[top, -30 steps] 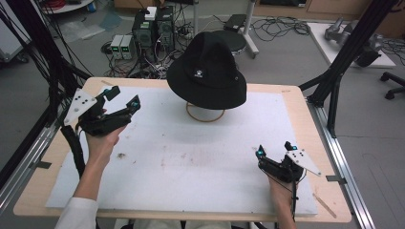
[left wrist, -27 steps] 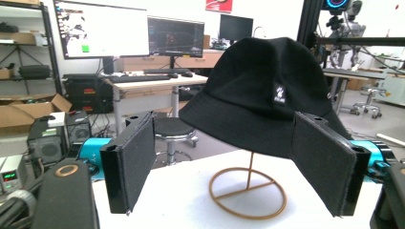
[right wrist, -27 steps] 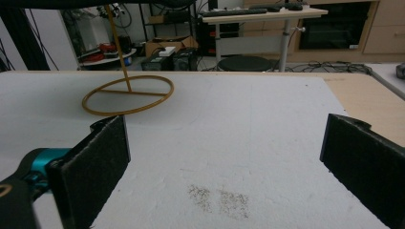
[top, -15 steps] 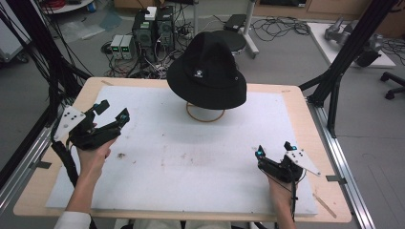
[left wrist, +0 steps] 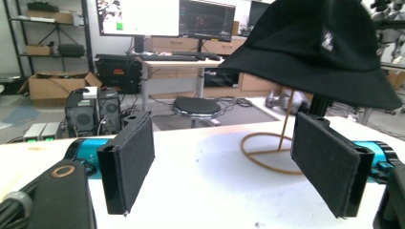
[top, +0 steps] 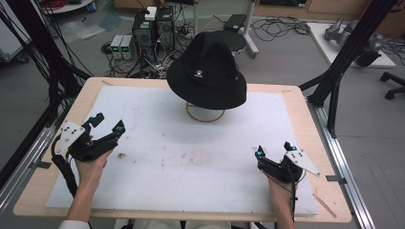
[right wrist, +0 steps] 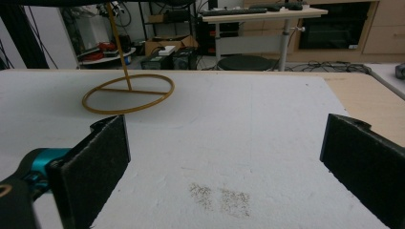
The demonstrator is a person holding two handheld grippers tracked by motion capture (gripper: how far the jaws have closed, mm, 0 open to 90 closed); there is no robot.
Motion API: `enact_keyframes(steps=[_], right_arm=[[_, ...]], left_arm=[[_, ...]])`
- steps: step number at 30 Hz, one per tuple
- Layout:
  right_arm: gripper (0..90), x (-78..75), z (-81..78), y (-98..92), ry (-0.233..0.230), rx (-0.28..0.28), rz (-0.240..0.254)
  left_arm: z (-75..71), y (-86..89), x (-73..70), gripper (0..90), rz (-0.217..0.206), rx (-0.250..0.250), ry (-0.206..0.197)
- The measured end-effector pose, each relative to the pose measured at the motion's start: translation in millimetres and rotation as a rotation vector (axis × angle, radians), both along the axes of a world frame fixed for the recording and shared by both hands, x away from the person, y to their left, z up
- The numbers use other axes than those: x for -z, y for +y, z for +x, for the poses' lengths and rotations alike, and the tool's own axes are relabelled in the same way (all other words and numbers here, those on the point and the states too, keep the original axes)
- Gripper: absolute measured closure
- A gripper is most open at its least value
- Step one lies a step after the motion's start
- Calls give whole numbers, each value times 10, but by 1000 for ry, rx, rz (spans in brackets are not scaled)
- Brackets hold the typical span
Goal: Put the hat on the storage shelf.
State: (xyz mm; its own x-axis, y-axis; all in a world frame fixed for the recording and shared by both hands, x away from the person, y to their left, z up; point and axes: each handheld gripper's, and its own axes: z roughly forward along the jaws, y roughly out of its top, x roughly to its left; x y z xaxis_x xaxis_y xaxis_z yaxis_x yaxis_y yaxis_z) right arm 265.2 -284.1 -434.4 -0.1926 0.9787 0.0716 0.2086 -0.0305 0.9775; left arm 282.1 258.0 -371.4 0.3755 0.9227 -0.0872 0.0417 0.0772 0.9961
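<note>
Currently both tools sit at the near edge of the table, each with jaws spread wide and nothing between them. Left gripper: flat black pads faced with a felt-like weave, teal collars behind them; right gripper: same build, jaws equally far apart, gripping nothing.

Directly ahead of the right jaws lies the white mat, matte and slightly pitted, with a small brownish speckled stain just in front of the jaw gap. The mat rests on a pale wooden table whose edge shows around it.

Farther out, beyond and to the right of the left jaws, stands the hat stand: a thin brass-coloured wire ring lying flat on the mat, with a slim upright rod. From the right jaws it sits ahead and to the left. On top rests the black hat, a soft fabric bucket shape with a drooping brim, small white logo and a metal eyelet on the crown.

Judgement on progress: the hat is on its stand and well apart from both grippers, so no grasp is made; reaching, gripping the brim and lifting it off all appear to remain.
</note>
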Motion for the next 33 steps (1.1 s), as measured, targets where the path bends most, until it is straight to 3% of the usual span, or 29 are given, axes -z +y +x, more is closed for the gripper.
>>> enact_keyframes(steps=[4, 9, 16, 33], right_arm=[[19, 1, -6, 10, 7, 1, 0], [19, 5, -1, 15, 7, -1, -7], [19, 7, -3, 26, 6, -4, -10], [19, 17, -8, 42, 11, -21, -17]], left_arm=[[-17, 44, 145, 234, 4, -26, 12], [-37, 107, 255, 237, 6, -56, 4], [-48, 203, 392, 247, 9, -83, 27], [-86, 289, 551, 248, 15, -97, 57]])
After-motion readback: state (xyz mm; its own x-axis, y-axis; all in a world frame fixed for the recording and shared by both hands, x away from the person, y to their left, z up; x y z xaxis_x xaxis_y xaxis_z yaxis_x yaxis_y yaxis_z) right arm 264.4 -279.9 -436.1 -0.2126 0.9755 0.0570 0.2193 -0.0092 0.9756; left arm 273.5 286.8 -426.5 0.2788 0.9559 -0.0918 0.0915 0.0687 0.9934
